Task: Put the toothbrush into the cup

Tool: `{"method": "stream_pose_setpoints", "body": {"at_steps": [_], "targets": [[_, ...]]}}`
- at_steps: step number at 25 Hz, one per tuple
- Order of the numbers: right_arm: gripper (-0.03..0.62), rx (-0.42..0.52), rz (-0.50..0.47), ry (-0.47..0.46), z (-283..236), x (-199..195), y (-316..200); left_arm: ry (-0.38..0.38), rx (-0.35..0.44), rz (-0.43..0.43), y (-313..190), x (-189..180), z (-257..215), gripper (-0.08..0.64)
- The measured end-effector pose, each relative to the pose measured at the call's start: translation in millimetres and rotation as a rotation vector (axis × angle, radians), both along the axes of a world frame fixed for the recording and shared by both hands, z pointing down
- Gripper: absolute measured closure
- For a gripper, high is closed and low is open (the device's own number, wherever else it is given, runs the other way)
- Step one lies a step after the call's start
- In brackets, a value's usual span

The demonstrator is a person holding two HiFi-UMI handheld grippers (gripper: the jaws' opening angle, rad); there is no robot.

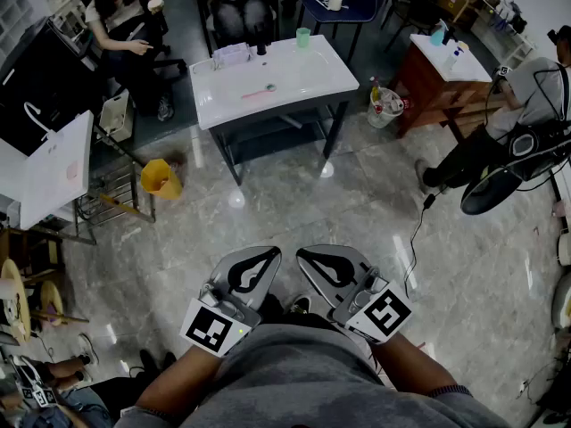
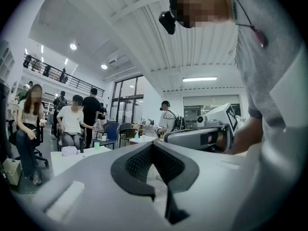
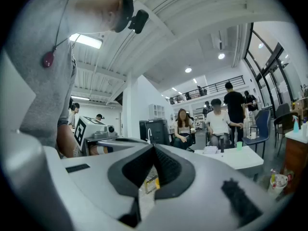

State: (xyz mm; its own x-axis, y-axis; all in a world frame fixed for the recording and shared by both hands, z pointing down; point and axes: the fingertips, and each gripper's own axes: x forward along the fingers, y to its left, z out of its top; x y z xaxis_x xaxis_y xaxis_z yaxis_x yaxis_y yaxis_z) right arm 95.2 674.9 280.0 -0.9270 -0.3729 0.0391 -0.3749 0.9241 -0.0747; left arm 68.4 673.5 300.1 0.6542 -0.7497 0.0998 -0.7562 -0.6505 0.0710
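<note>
You hold the left tongs and right tongs close to your body, both closed and empty. The thin pink toothbrush lies on the white tabletop, well apart from them, near the small green cup.

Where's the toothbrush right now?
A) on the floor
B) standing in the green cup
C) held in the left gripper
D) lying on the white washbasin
D: the toothbrush lies flat on the white washbasin, apart from the green cup at its back edge.
</note>
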Motion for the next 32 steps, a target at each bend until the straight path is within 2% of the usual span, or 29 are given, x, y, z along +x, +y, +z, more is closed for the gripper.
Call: {"method": "stream_pose_setpoints", "body": {"at_steps": [10,13,16,21,25,28,32], "targets": [[0.578,0.019,-0.004,-0.003,-2.9,11.4,1.1,-0.004,0.004,-0.003,-0.1,11.5,-5.2,0.552],[0.578,0.029,-0.002,-0.007,-6.0,19.1,0.6,-0.012,0.034,-0.003,-1.2,17.6,-9.3,0.552],[0.578,0.039,0.007,-0.02,-11.6,25.9,-0.9,-0.008,0.007,-0.006,1.0,25.5,-9.3,0.552],[0.578,0.045,0.002,-0.017,-12.6,30.6,-3.9,-0.012,0.077,-0.01,-5.0,30.8,-14.2,0.552],[0.577,0.041,0.0,-0.012,-7.1,25.2,-11.0,0.006,0.012,-0.006,-10.0,29.8,-7.6,0.552],[0.578,0.036,-0.001,-0.005,-3.3,18.2,-19.7,0.008,0.024,-0.001,-19.8,23.7,-5.2,0.552],[0.578,0.031,0.004,0.001,-2.6,8.6,-38.9,0.004,0.077,0.012,-40.6,12.7,-8.3,0.552]]}}
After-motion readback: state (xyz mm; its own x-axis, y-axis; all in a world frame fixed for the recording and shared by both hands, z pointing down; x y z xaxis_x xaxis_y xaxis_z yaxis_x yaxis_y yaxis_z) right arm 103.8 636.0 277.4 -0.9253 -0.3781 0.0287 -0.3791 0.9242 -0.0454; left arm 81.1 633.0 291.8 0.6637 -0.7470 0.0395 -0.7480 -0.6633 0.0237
